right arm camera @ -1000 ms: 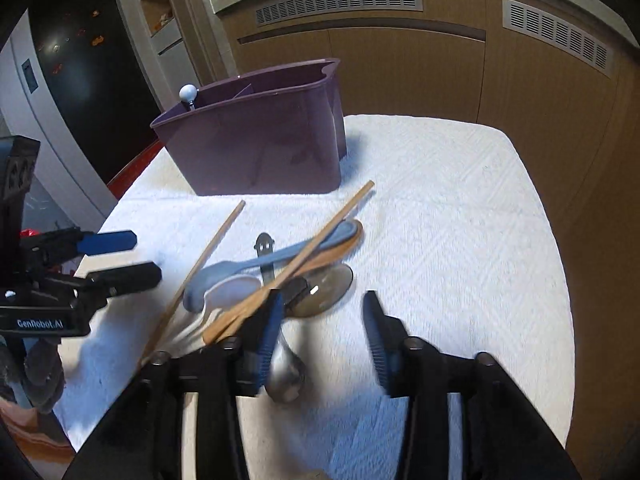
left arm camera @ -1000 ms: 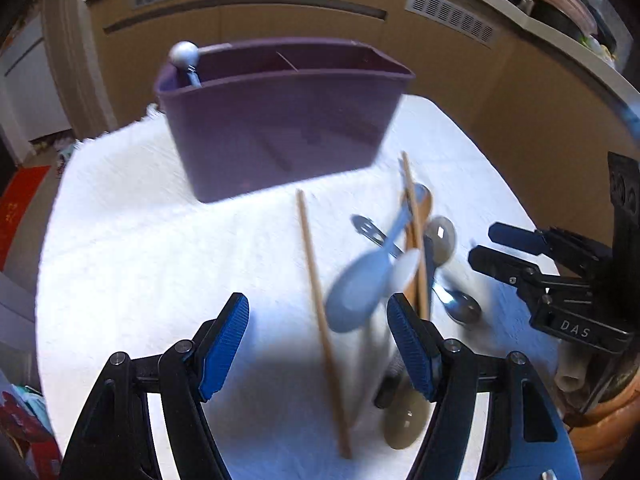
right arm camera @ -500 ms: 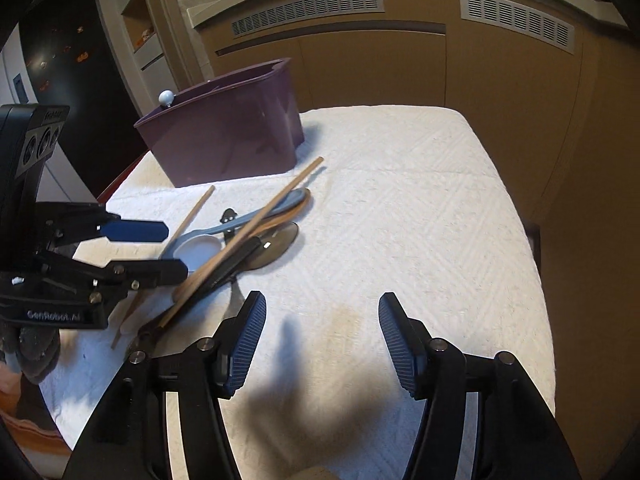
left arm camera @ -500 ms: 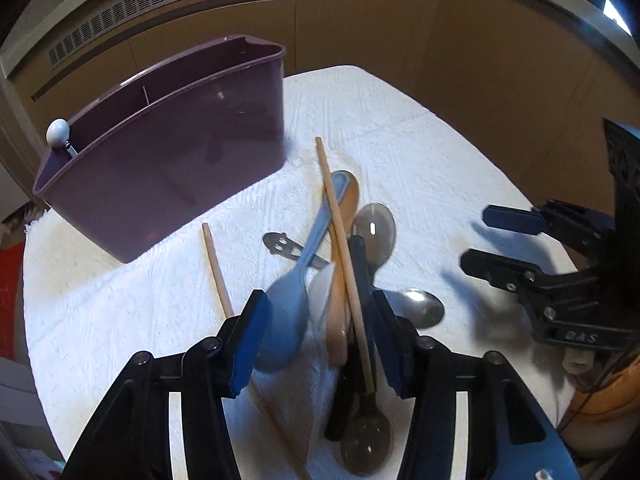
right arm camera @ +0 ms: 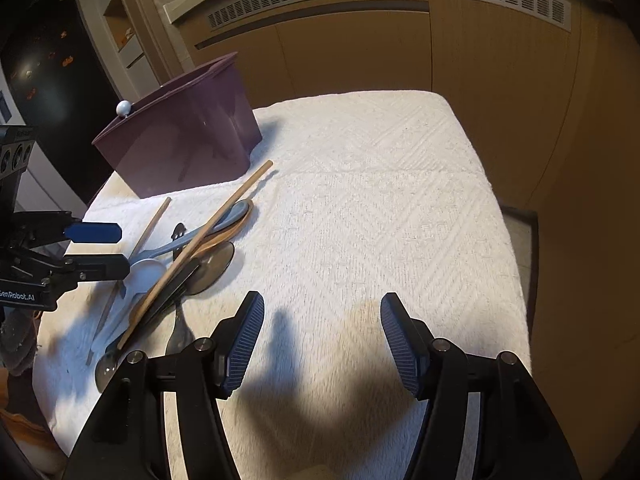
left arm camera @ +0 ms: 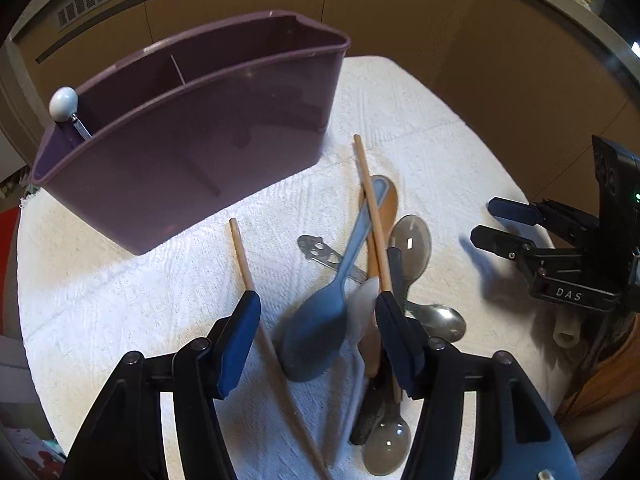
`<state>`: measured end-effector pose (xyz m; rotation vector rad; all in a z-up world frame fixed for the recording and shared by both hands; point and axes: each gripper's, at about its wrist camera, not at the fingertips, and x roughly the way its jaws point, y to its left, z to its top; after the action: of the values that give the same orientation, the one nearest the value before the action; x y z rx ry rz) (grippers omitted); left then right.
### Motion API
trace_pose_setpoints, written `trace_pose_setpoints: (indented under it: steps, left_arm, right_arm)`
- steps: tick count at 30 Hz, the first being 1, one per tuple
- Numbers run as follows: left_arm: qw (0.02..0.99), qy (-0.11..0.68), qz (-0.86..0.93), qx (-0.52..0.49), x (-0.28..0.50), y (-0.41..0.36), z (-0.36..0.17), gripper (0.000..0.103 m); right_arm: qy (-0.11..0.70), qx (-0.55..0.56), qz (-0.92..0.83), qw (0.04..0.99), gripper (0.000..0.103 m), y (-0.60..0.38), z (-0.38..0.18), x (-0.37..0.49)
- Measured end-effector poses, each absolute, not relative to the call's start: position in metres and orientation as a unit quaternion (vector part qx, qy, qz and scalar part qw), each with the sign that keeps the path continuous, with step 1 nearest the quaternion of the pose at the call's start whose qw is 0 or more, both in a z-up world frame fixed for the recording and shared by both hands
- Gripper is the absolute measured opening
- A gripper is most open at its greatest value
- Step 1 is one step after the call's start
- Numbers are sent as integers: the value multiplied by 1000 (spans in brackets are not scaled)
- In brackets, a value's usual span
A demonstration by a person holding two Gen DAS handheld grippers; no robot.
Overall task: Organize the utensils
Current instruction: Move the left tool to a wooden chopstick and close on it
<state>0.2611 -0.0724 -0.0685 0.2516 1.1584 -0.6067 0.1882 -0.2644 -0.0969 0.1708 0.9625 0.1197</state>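
Table (right arm camera: 380,200) under a white towel carries everything; take the purple utensil caddy (left arm camera: 192,152) as the landmark. It is divided inside, with one white-knobbed utensil (left arm camera: 64,100) at its left end. In front of the caddy, to its right, lies a tangled pile: blue spoon (left arm camera: 320,328), wooden spoon (left arm camera: 384,216), two chopsticks (left arm camera: 370,208). The left hand-held gripper (left arm camera: 316,340) hangs wide open and empty over the blue spoon's bowl. Better to close on one piece alone, avoiding the crossing chopstick. The right hand-held gripper (right arm camera: 320,344) is open, empty, farther right of the pile.
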Motion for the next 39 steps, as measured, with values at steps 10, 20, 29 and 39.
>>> trace_pose_setpoints:
  steps: [10, 20, 29, 39]
  left_arm:
    - [757, 551, -330, 117, 216, -89, -80, 59]
    - [794, 535, -283, 60, 203, -36, -62, 62]
    - [808, 557, -181, 57, 232, -19, -81, 40]
    - [832, 522, -159, 94, 259, -51, -95, 7]
  right_arm:
    - [466, 69, 47, 881, 62, -258, -100, 187]
    - [458, 40, 76, 885, 63, -212, -74, 171]
    - [461, 10, 98, 882, 64, -176, -70, 142]
    - [475, 22, 82, 876, 64, -178, -75, 127]
